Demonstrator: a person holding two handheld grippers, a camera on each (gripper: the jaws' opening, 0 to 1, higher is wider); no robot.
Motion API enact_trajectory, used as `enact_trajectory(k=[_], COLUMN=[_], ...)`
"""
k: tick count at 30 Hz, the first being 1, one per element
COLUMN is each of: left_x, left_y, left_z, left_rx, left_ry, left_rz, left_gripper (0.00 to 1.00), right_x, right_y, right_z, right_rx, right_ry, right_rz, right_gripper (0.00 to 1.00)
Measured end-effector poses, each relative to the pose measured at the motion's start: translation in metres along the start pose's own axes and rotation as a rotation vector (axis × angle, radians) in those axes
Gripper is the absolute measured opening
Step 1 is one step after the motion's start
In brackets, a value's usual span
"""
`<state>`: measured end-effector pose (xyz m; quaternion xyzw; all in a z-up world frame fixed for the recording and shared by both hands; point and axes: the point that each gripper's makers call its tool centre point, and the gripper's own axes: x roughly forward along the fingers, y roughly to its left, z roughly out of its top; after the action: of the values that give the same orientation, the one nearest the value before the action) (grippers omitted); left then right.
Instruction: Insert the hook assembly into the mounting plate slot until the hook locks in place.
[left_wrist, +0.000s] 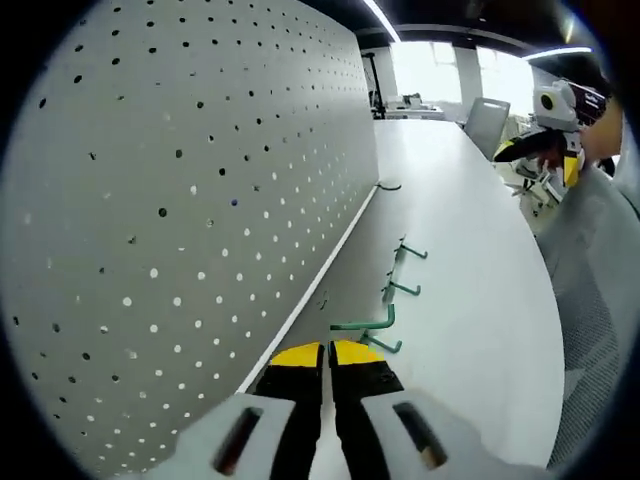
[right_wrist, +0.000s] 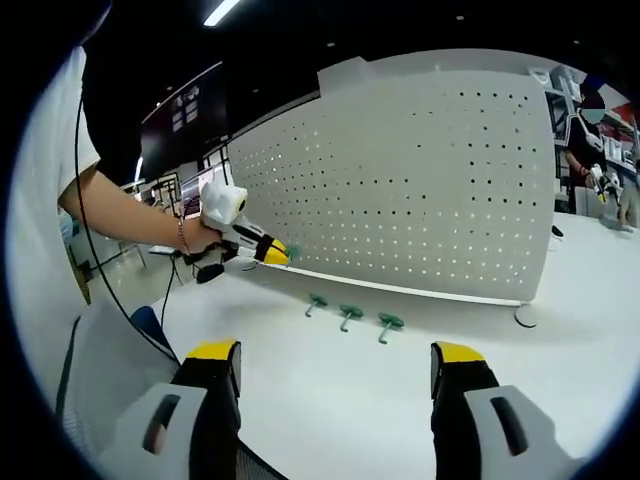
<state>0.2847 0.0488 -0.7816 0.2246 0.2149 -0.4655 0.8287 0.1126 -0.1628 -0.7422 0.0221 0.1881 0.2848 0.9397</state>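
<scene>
Pegboard (right_wrist: 400, 185) standing upright along the far edge of the desk (right_wrist: 560, 330), across the centre of the right gripper view. Three hooks (right_wrist: 348, 316) lying in a row on the desk just before its lower edge, centre frame. Left hand-held gripper (right_wrist: 272, 253) at left, touching the board's lower corner. In the left gripper view, pegboard (left_wrist: 180, 220) on the left half, hooks (left_wrist: 398, 288) lower centre, desk (left_wrist: 470, 260) stretching right.

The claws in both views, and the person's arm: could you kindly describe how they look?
Each claw has black jaws with yellow tips on pale grey bodies with dark slots: left claw, right claw. In the right gripper view the left claw carries a white housing. The person wears a white short sleeve, a thin wrist bracelet, and a black cable hangs nearby.
</scene>
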Motion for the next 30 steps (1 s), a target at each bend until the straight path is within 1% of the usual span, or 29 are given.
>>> enact_trajectory(k=[2, 3, 12, 18, 21, 24, 27, 29, 30], left_x=[-0.003, -0.006, -0.020, -0.029, -0.032, -0.036, -0.041, -0.043, -0.046], left_y=[-0.001, -0.001, -0.005, -0.015, -0.020, -0.023, -0.027, -0.029, -0.030], left_z=[0.004, 0.008, 0.026, 0.041, 0.046, 0.052, 0.058, 0.062, 0.065], left_rx=[-0.012, -0.019, -0.047, -0.060, -0.049, -0.073, -0.065, -0.073, -0.081], left_ry=[-0.016, -0.037, -0.110, -0.169, -0.189, -0.221, -0.245, -0.261, -0.278], left_rz=[0.008, 0.015, 0.057, 0.074, 0.077, 0.080, 0.088, 0.089, 0.093], left_gripper=[0.02, 0.02, 0.02, 0.02, 0.02, 0.02, 0.02, 0.02, 0.02], right_x=[0.000, 0.000, 0.001, 0.002, 0.003, 0.003, 0.002, 0.002, 0.002], right_y=[0.001, 0.001, 0.002, 0.003, 0.004, 0.004, 0.004, 0.004, 0.004], right_z=[0.001, 0.002, 0.004, 0.008, 0.009, 0.010, 0.012, 0.011, 0.011], right_rx=[-0.001, -0.002, 0.001, 0.001, 0.001, -0.001, -0.001, 0.000, 0.000], right_ry=[-0.004, -0.005, -0.017, -0.026, -0.026, -0.030, -0.033, -0.034, -0.034], right_rz=[0.002, 0.003, 0.007, 0.011, 0.013, 0.014, 0.014, 0.013, 0.013], right_gripper=[0.75, 0.75, 0.75, 0.75, 0.75, 0.75, 0.75, 0.75, 0.75])
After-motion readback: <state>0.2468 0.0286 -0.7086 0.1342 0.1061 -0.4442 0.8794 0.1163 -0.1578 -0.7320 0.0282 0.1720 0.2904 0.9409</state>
